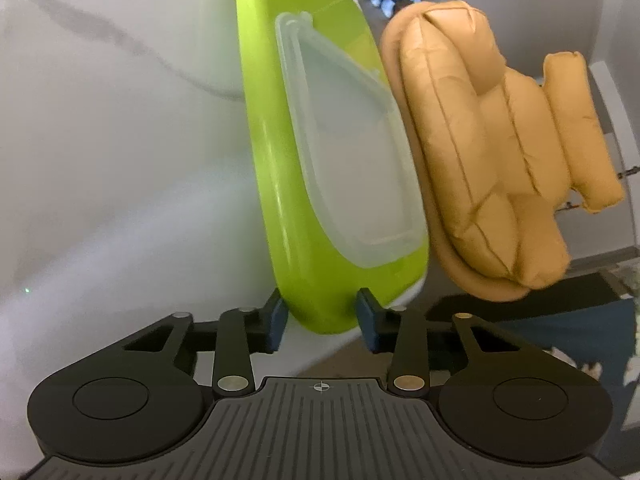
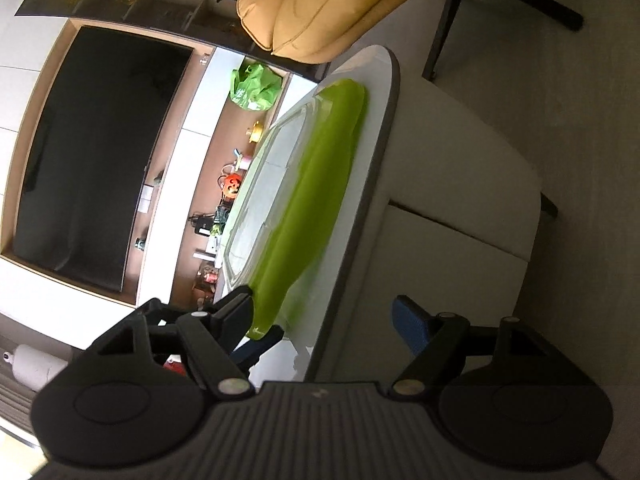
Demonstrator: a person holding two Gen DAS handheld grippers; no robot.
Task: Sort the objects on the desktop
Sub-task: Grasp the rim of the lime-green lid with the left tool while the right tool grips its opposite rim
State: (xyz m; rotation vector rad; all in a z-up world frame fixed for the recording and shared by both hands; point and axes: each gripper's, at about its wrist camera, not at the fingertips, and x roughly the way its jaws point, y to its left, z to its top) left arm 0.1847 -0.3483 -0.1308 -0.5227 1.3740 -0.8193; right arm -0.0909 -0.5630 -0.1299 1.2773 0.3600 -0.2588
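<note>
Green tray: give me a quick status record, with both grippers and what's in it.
item: green tray, lying at the edge of the white table
contents: one clear plastic lid, lying inside
left gripper: pads closed on the tray's near end
right gripper: open; one finger at the tray's end, the other out past the table edge
behind the tray: tan padded chair

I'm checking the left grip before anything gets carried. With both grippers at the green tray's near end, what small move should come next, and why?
Probably a slight, slow lift by the left gripper to test the grip. Its blue fingers look pressed on either side of the green tray's narrow end, a clear lid rests inside, and the right gripper stands open across the table edge.
</note>
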